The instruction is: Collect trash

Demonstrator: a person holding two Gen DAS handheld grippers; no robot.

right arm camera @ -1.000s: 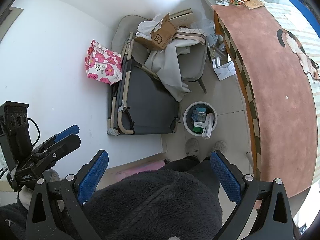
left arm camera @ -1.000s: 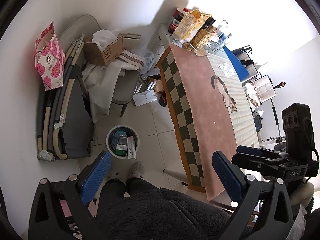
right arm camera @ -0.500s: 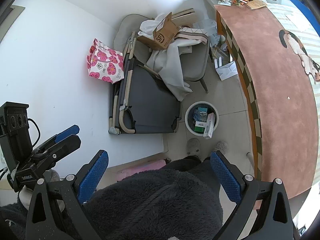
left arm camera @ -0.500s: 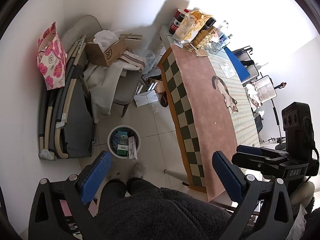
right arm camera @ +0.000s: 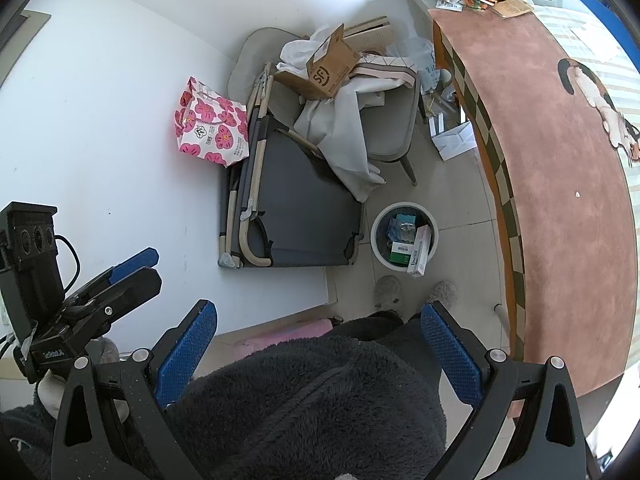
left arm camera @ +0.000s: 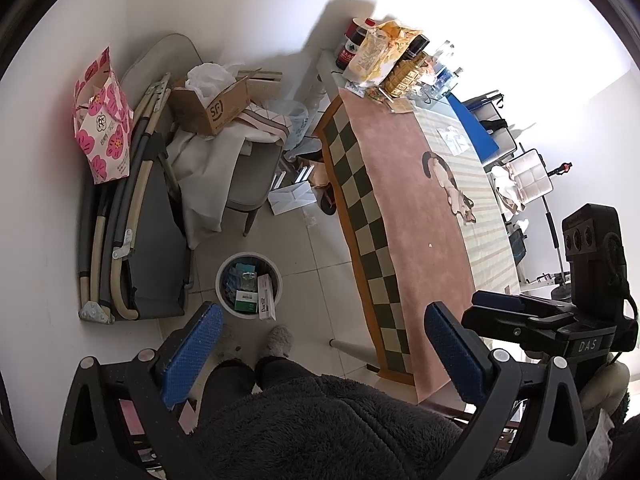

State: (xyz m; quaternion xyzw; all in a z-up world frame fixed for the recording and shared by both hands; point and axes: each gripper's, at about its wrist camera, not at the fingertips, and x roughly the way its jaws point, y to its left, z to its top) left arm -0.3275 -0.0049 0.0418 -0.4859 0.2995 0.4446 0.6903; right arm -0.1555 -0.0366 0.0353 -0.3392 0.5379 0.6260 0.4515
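A round white waste bin (left arm camera: pixel 224 276) stands on the tiled floor by my feet, with small boxes and wrappers inside; it also shows in the right wrist view (right arm camera: pixel 378 232). A white box (left arm camera: pixel 267 298) leans on its rim. My left gripper (left arm camera: pixel 320 354) is open and empty, held high above the floor. My right gripper (right arm camera: pixel 320 350) is open and empty too, held over my dark fleece. Each gripper shows in the other's view: the right one (left arm camera: pixel 516 312) and the left one (right arm camera: pixel 132 272).
A long table (left arm camera: pixel 400 208) with a pink checkered cover (right arm camera: pixel 560 160) runs along the right. Bottles and snack packets (left arm camera: pixel 392 60) crowd its far end. A chair with cloth and a cardboard box (left arm camera: pixel 216 108), a folded cot (right arm camera: pixel 296 208) and a flowered bag (left arm camera: pixel 104 132) stand by the wall.
Both views have shifted slightly; the scene sits a little further right and lower in frame. Both grippers stay open and empty.
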